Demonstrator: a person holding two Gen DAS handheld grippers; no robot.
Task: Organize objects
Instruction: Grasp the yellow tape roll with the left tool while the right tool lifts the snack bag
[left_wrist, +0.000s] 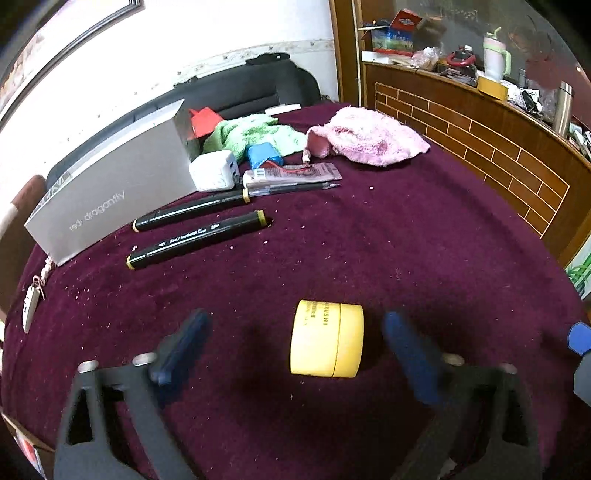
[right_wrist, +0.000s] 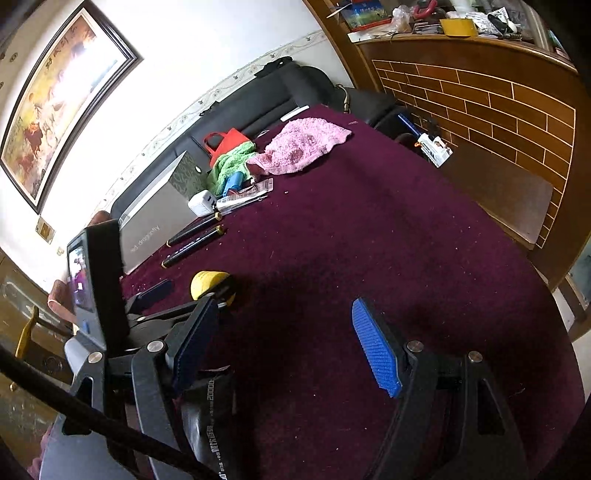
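Left gripper (left_wrist: 297, 343) sits low over the maroon cloth, jaws apart with the yellow jar (left_wrist: 327, 339) lying between them, and there is clear daylight on both sides: neither blue pad touches it, the right-hand pad being the nearer one. That straddle reads to me as a lineup for a pick, the fingers framing the jar across its round body so a squeeze would catch it side to side. The jar is on its side, a squat yellow tub with a slightly paler lid band and dark lettering running across the body; being round and tipped over, it may well roll if only one pad reaches it first. From the right wrist view the same jar (right_wrist: 211, 282) peeks out just beyond the left tool's fingers. The right gripper (right_wrist: 286, 343) hangs over bare cloth with its jaws wide apart and nothing in them, apparently waiting its turn. Moving outward, two black markers (left_wrist: 199, 238) lie parallel, well beyond the jar, and past them a grey box (left_wrist: 110, 192) with a white charger (left_wrist: 214, 171), a blue battery pack (left_wrist: 266, 157) and a packet of pens (left_wrist: 295, 177) clustered at its end. Further back a green towel (left_wrist: 255, 134) and a pink towel (left_wrist: 369, 134) sit crumpled near the far edge of the table (left_wrist: 406, 240). The grouping along the box suggests that is the gathering spot, though where the jar is meant to go I cannot tell.
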